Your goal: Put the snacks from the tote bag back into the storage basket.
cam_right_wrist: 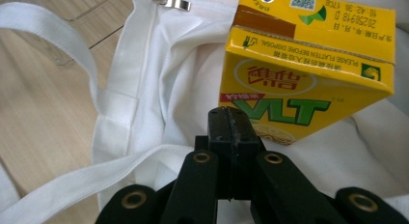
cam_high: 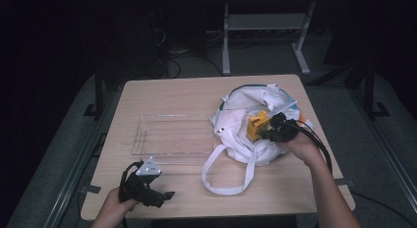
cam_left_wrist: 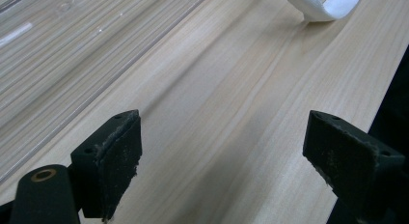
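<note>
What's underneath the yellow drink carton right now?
The yellow drink carton rests on the crumpled white tote bag, which lies on the wooden table. The carton hides the fabric directly beneath it, and whatever the bag holds is covered.

My left gripper [cam_high: 164, 195] is a matt black frame topped by a grey three-cornered plate [cam_high: 148, 167] with small dark holes in it. In the left gripper view its two fingers [cam_left_wrist: 115, 159] are blocky black wedges, each faced with a scuffed, dusty rubber pad, with small screw holes in the sides and a brass-coloured rivet [cam_left_wrist: 43, 175] on the rounded link below. My right gripper [cam_high: 271, 132] is the same black build, with a black cable [cam_high: 314, 139] trailing from it along my forearm. In the right gripper view its black linkage arms [cam_right_wrist: 193, 185] carry four brass-ringed pivots, and the fingertips [cam_right_wrist: 231, 130] are flat black blocks. My forearms are bare, no sleeves.
</note>
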{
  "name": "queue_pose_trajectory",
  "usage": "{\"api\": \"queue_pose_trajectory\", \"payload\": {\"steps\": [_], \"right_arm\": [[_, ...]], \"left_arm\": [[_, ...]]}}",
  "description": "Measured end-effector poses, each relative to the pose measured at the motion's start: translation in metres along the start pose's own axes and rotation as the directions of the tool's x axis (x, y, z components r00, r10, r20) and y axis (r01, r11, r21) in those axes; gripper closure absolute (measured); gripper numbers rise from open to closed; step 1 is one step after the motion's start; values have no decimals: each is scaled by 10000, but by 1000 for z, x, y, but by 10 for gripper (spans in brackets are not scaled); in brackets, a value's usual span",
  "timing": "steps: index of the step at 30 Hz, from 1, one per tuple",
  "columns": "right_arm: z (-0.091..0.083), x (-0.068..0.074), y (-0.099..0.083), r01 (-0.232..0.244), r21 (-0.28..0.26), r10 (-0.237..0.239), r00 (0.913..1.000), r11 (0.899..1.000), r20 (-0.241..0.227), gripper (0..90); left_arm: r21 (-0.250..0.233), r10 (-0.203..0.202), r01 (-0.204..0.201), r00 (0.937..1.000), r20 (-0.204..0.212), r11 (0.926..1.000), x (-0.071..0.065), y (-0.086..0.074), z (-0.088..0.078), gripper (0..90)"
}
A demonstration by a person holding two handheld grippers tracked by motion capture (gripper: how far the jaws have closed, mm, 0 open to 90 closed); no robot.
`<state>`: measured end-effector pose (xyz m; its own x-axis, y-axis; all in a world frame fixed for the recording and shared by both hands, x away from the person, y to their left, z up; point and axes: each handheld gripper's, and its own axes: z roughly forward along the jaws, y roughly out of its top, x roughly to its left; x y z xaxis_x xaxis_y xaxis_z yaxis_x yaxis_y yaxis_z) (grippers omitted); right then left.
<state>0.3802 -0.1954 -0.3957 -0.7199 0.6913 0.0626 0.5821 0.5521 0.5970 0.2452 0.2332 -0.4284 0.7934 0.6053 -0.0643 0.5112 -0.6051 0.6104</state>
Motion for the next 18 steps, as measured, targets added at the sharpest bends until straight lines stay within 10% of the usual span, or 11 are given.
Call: {"api": "queue_pose_trajectory", "payload": {"steps": [18], "right_arm": [[15,5,8,36,-141,-33,9998,9999,216,896]], "left_arm": [[-5,-33,33,10000,-21,10000,1,-1,-2,133]]}}
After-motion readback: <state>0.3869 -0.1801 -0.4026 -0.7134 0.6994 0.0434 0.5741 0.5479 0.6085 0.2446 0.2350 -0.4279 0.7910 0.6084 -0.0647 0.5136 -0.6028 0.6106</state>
